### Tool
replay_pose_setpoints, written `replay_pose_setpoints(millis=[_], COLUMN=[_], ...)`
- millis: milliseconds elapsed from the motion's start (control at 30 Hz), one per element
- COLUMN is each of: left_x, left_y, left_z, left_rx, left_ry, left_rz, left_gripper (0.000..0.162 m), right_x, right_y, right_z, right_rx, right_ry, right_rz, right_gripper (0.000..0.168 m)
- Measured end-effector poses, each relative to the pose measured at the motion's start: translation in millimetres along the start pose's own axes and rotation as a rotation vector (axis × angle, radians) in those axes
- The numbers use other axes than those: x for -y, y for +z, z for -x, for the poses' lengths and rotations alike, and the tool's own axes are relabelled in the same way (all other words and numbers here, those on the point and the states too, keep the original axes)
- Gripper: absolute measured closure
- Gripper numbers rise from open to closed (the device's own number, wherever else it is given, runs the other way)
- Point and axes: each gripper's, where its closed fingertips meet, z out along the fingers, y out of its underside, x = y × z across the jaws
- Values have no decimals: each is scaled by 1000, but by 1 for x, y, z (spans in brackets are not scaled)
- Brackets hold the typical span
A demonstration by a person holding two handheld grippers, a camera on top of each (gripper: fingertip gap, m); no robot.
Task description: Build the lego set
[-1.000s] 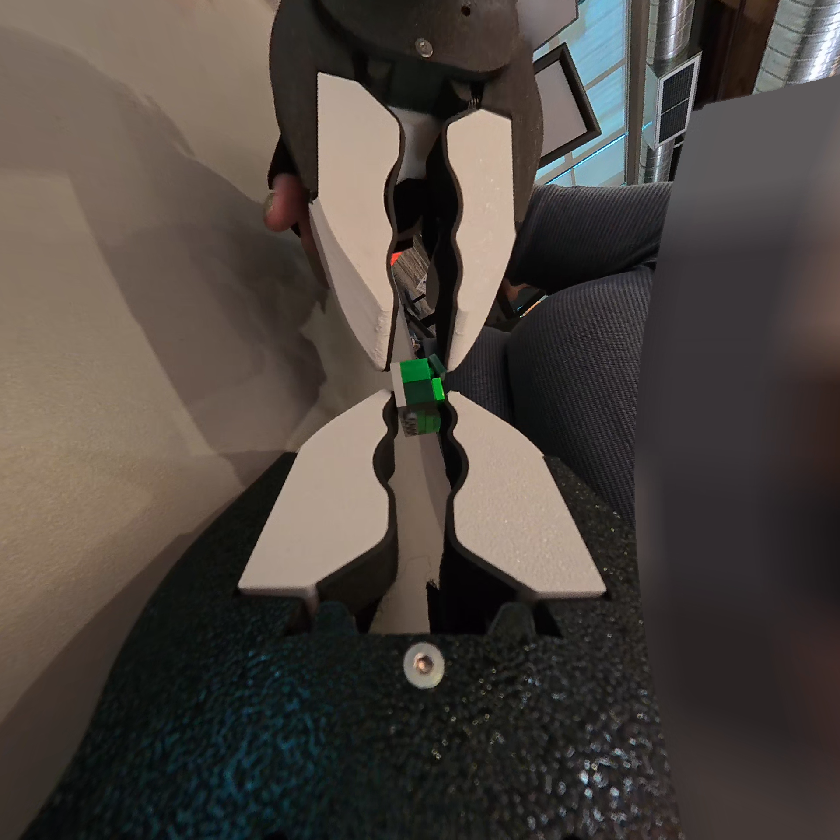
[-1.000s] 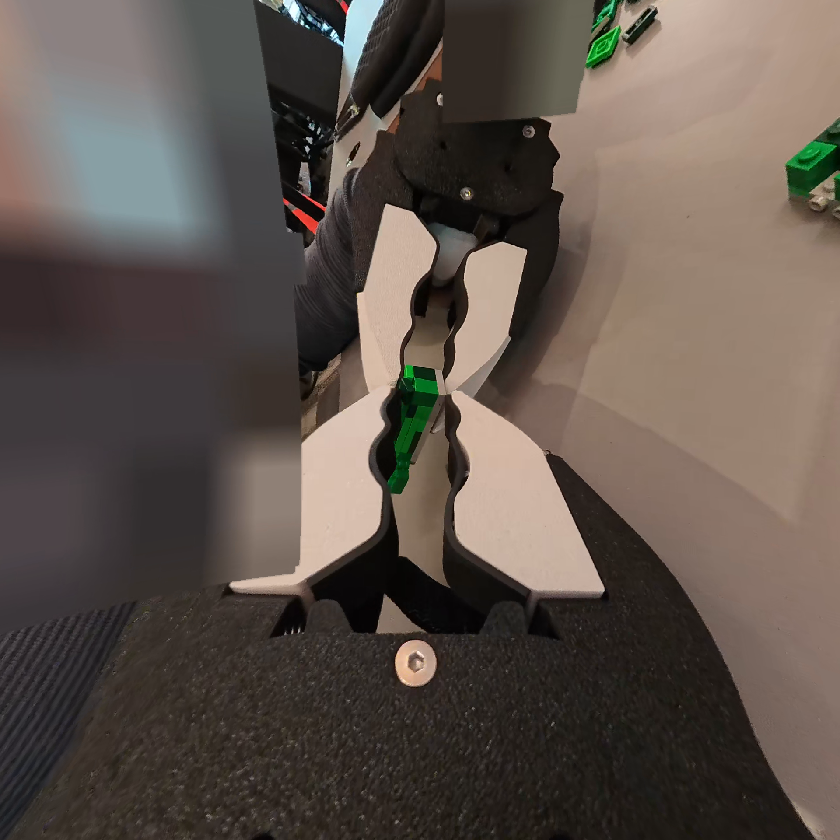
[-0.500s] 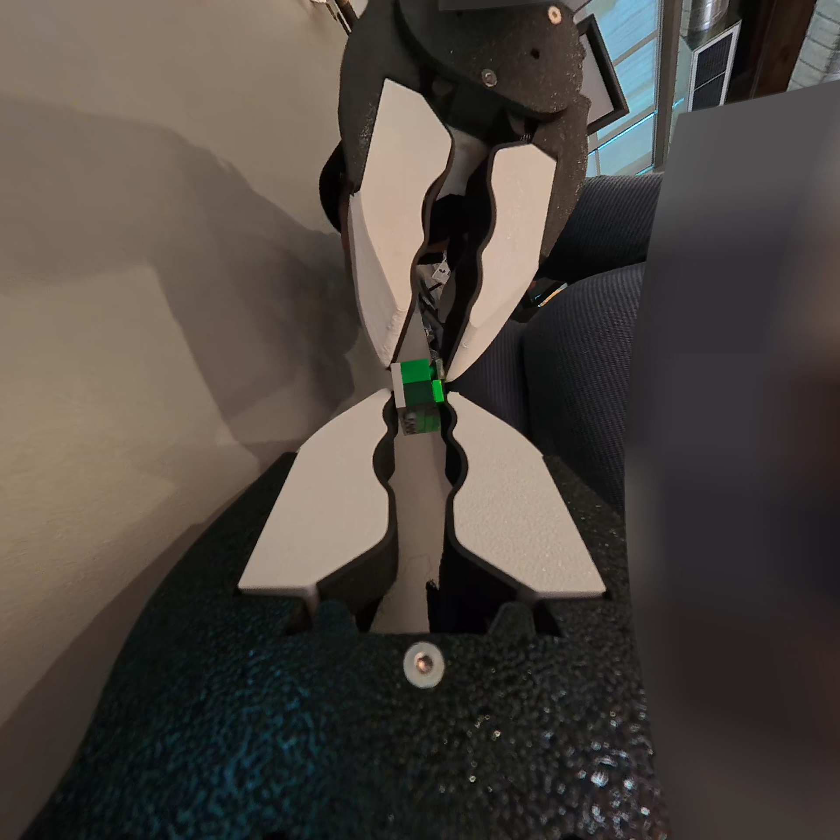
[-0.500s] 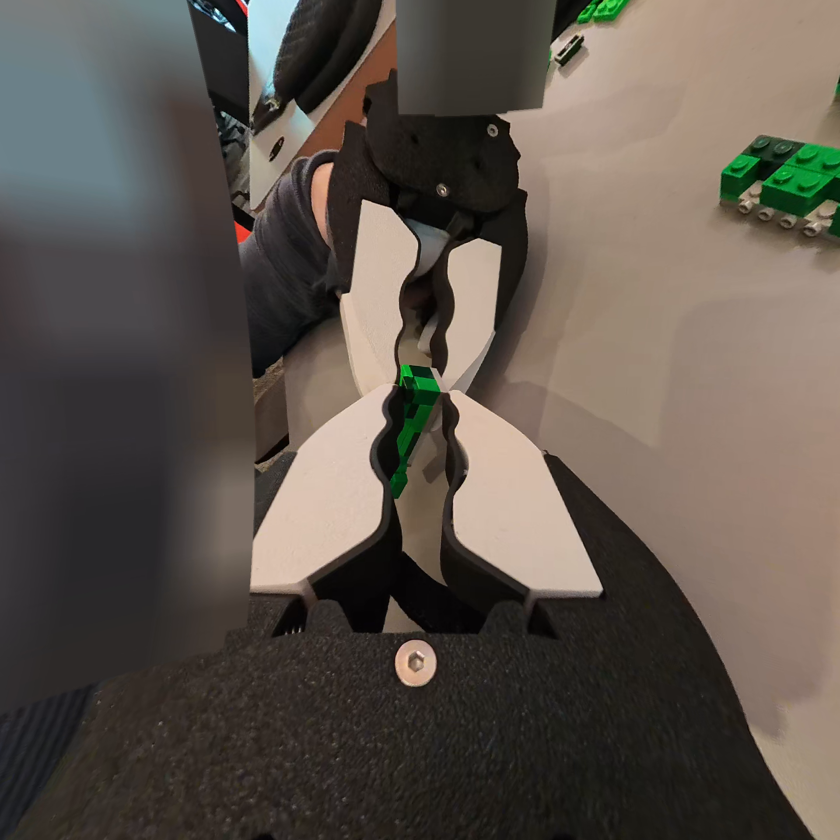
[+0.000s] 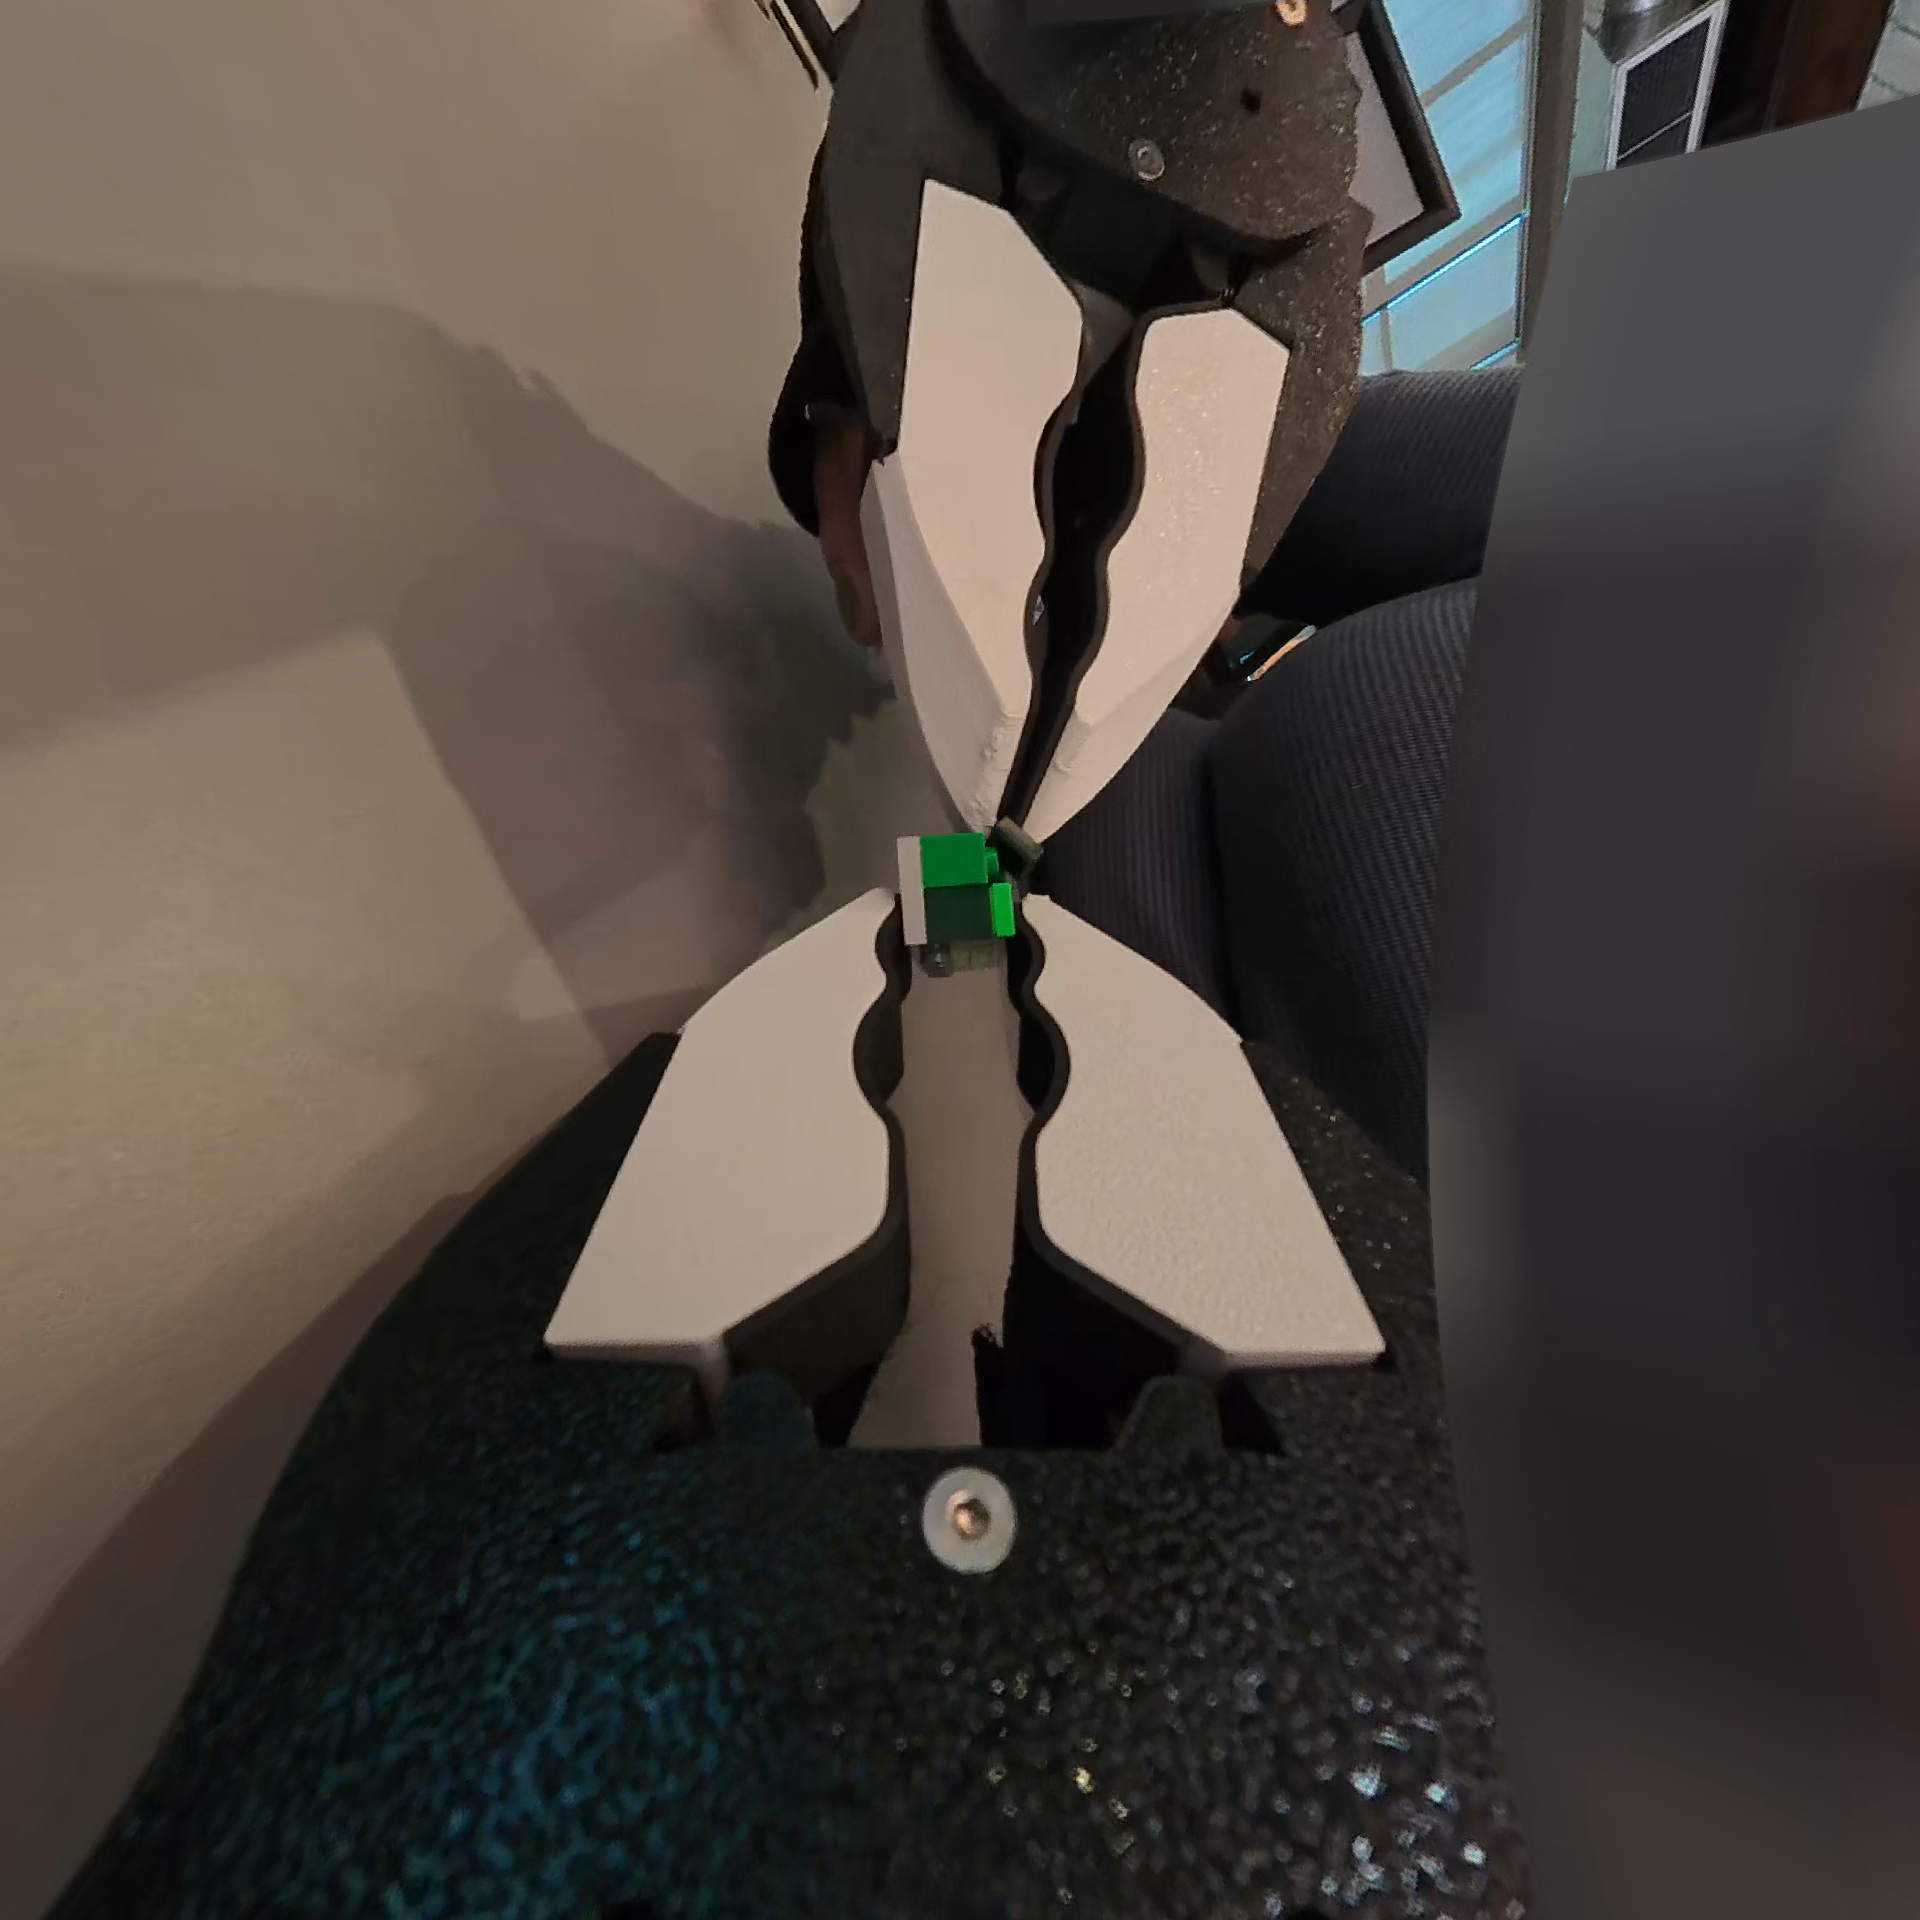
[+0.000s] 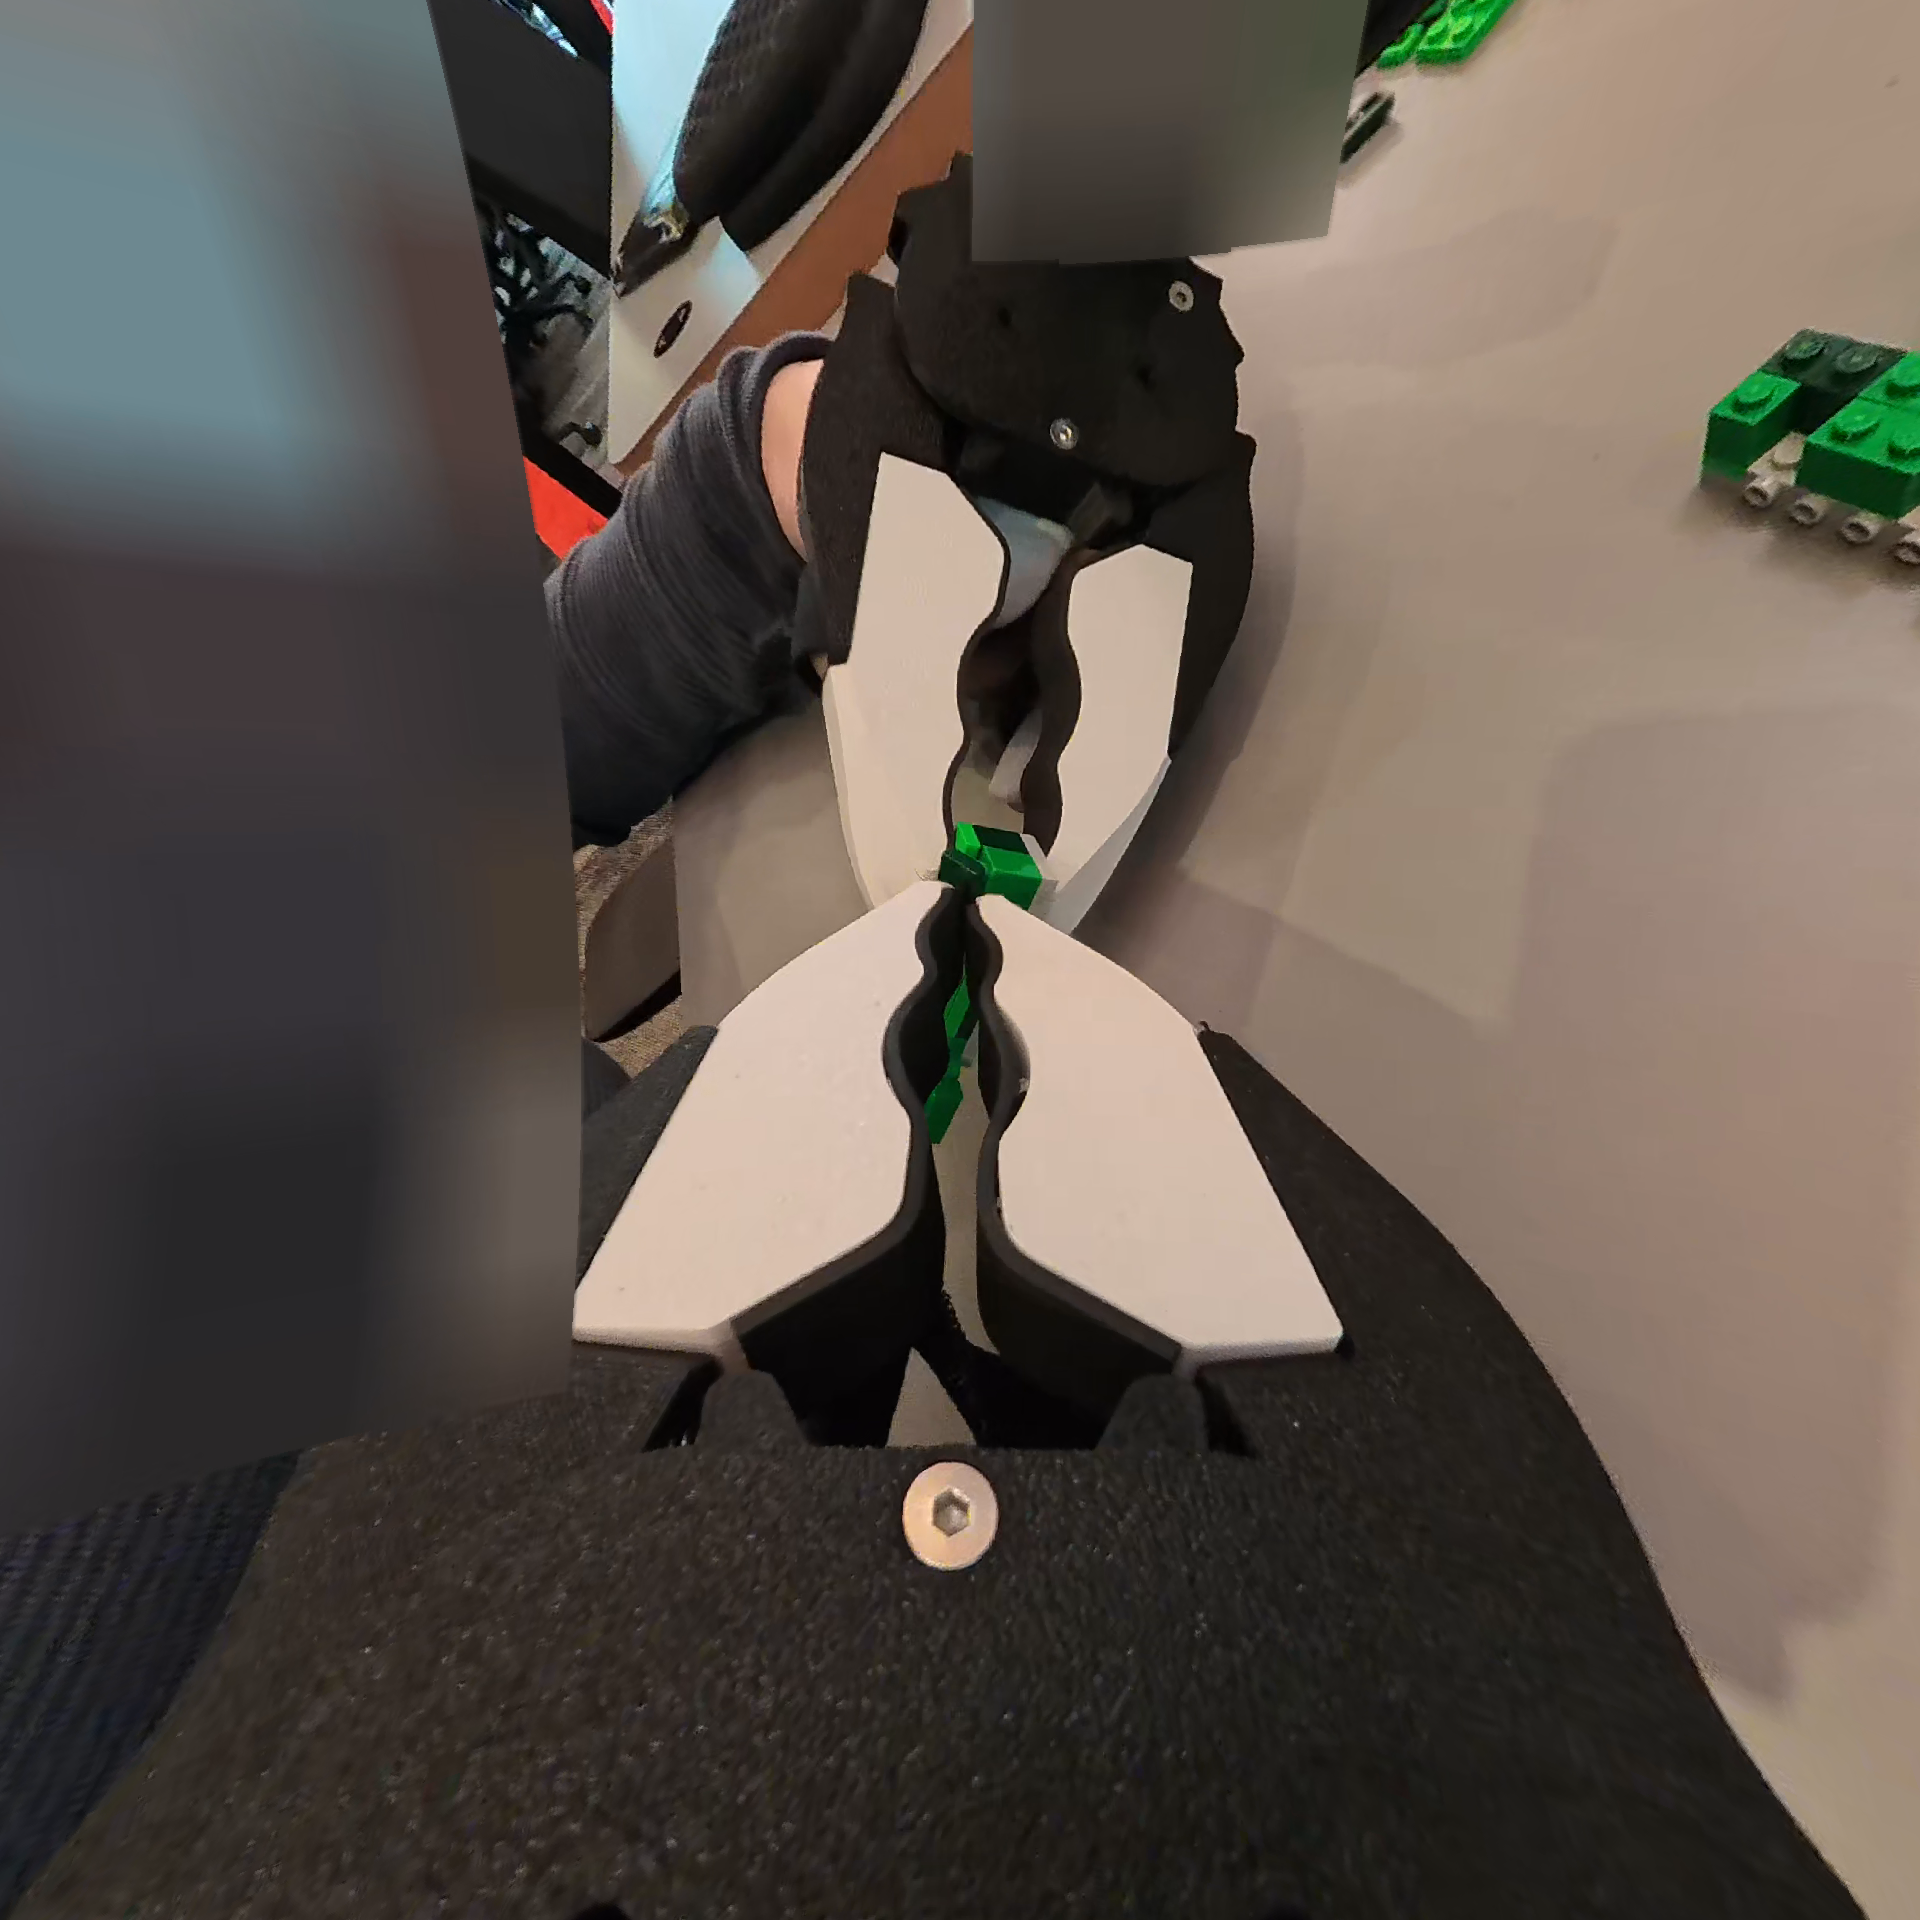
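While left tongs (image 5: 961,914) grip the green-white lego stack (image 5: 956,899) above the desk (image 6: 1558,935), right tongs (image 6: 966,904), pinched on a small dark-green piece (image 5: 1016,844), mate it; next, likely a firm aligned press.

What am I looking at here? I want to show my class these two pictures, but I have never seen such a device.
A person holds two hand-held grippers, each with a camera looking along its white fingers. In the left camera's picture, the left gripper pinches a small green and white brick stack; the right gripper faces it, tip to tip. The right camera's picture shows the right gripper shut on a green piece at that stack. More green bricks lie on the pale table.
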Motion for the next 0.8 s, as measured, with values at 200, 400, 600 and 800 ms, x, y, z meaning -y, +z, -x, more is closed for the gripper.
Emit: replay_pose_setpoints(millis=[200, 400, 600, 800], left_x=[2, 3, 1, 2], left_y=[-1, -1, -1, 0], left_z=[0, 1, -1, 0], left_rx=[-6, -3, -14, -10], left_ry=[-10, -16, -9, -13], left_rz=[-13, -19, -10, -10], left_gripper=[145, 145, 145, 145], right_x=[2, 3, 2, 1], right_y=[0, -1, 0, 1], right_z=[-1, -2, 1, 7], right_rx=[-10, -71, -90, -89], right_ry=[3, -41, -113, -186], right_rz=[-12, 19, 44, 88], right_gripper=[168, 167, 166, 167])
